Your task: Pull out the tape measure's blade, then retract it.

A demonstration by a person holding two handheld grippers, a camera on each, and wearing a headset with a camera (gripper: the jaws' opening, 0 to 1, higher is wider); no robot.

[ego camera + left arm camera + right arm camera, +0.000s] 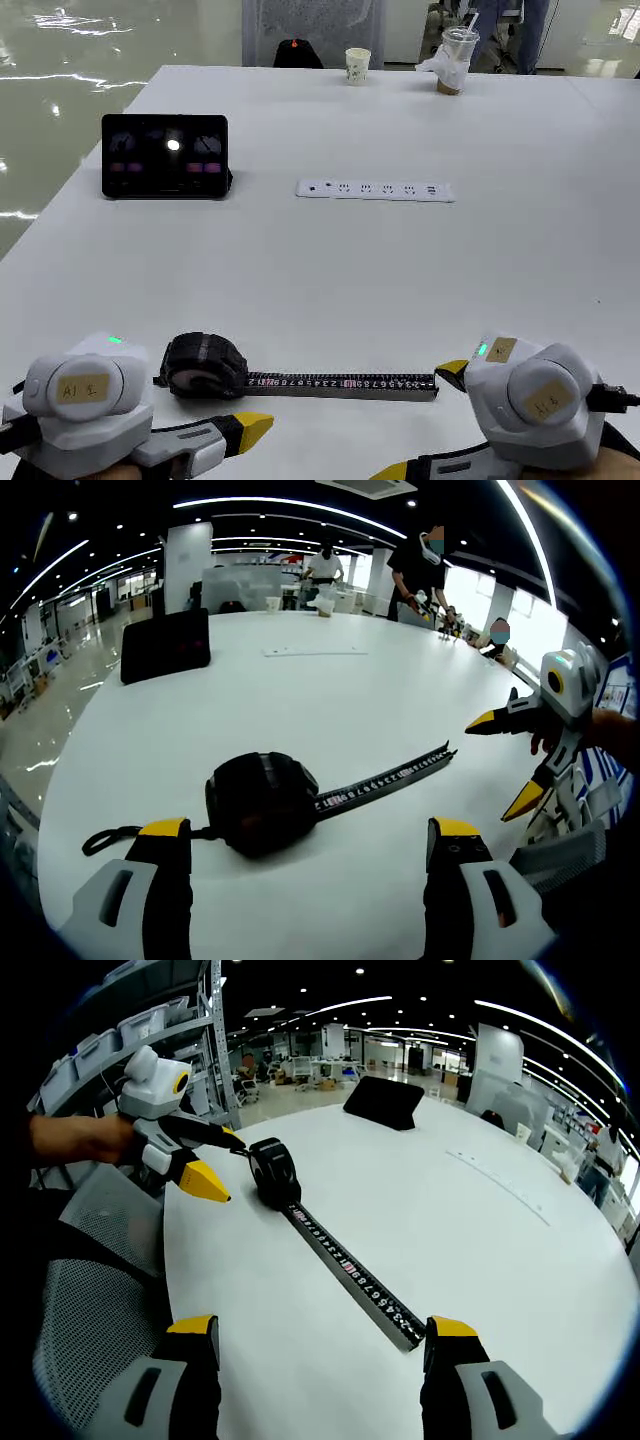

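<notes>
Clearly the tape measure [203,365] lies flat on the white table [400,270], close to the near edge, with its blade [345,382] already drawn out and resting on the surface. The long axis of the blade runs across in front of the person: the black case [262,802] is at the left end and the free tip is at the right end.

The left gripper [310,830] has its jaws spread wide and holds nothing. The case sits just beyond and between them, so this gripper is the nearer one to the case. The right gripper [322,1326] is also spread and empty. The tip of the blade lies just in front of its right jaw, and the blade runs away from it towards the case.

I judge that retracting is what remains, and it will depend on the left gripper closing over the case.

As for writing, the blade carries printed numerals. The yellow sticker [82,388] on the left gripper begins with "A1"; the mark after it I cannot read. The second sticker [548,402], on the right gripper, is not legible.
</notes>
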